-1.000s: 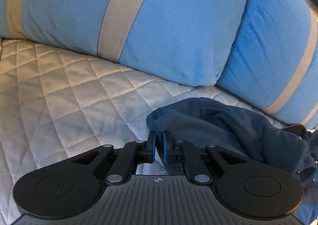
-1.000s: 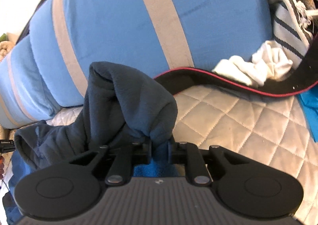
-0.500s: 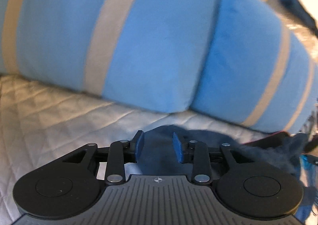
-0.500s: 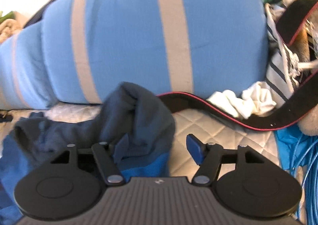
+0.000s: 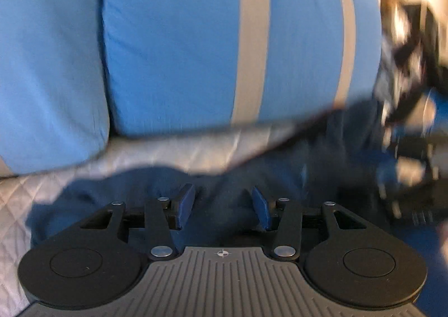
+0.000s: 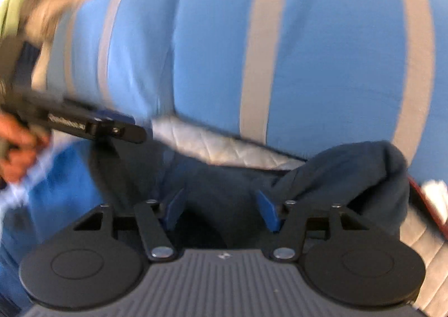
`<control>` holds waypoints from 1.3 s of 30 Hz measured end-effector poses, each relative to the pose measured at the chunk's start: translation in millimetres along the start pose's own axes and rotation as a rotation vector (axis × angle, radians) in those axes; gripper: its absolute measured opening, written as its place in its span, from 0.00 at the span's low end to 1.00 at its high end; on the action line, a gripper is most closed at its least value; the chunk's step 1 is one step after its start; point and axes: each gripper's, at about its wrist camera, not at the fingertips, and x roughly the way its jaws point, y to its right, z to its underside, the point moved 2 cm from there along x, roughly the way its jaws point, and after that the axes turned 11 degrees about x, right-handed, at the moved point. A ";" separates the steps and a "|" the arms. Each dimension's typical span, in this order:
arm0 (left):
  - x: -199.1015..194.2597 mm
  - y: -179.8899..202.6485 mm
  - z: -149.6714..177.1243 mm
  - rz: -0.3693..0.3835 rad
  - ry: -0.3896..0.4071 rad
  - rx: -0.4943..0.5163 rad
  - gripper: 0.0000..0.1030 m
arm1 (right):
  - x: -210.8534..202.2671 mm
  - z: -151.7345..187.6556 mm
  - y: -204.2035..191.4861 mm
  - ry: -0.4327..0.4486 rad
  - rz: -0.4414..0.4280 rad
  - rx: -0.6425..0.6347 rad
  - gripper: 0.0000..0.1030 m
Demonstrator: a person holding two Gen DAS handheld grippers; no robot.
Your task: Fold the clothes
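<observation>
Your left gripper (image 5: 222, 205) hangs over the dark navy garment (image 5: 280, 177), and its jaws have just been opening: they now stand spread, the blue pads (image 5: 184, 205) apart with only the cloth lying below them, nothing pinched. Your right gripper (image 6: 221, 209) also has its jaws spread, though they have just been closing a little from a wider gap; the pads (image 6: 267, 212) press on nothing.

The navy garment (image 6: 350, 174) lies loose on the white quilted cover (image 6: 224, 146), in front of the blue pillows with grey stripes (image 6: 322, 51). In the right wrist view one end of it stands up in a rumpled hump to the right of the jaws, just beside the right pad, while the rest spreads flat under both grippers. A brighter blue cloth (image 6: 64, 185) shows at the lower left of that view.

Your left gripper (image 6: 95, 121) appears there too, at the left, seen side-on, with your hand (image 6: 14, 146) on its handle. The left wrist view is blurred along its right edge, and the clutter there cannot be made out.
</observation>
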 end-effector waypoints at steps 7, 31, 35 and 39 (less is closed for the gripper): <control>10.7 21.3 32.8 -0.024 -0.067 -0.014 0.43 | 36.2 20.2 32.2 -0.082 0.117 0.058 0.56; 9.0 35.8 46.0 -0.142 0.037 -0.080 0.44 | 65.4 -29.4 93.8 0.042 0.336 0.202 0.33; 1.2 32.7 46.6 -0.112 0.047 -0.080 0.46 | 31.5 -31.9 91.7 0.100 0.226 0.299 0.44; -6.3 33.1 47.0 -0.092 0.045 -0.091 0.50 | -3.5 -19.9 56.9 0.125 0.046 0.254 0.44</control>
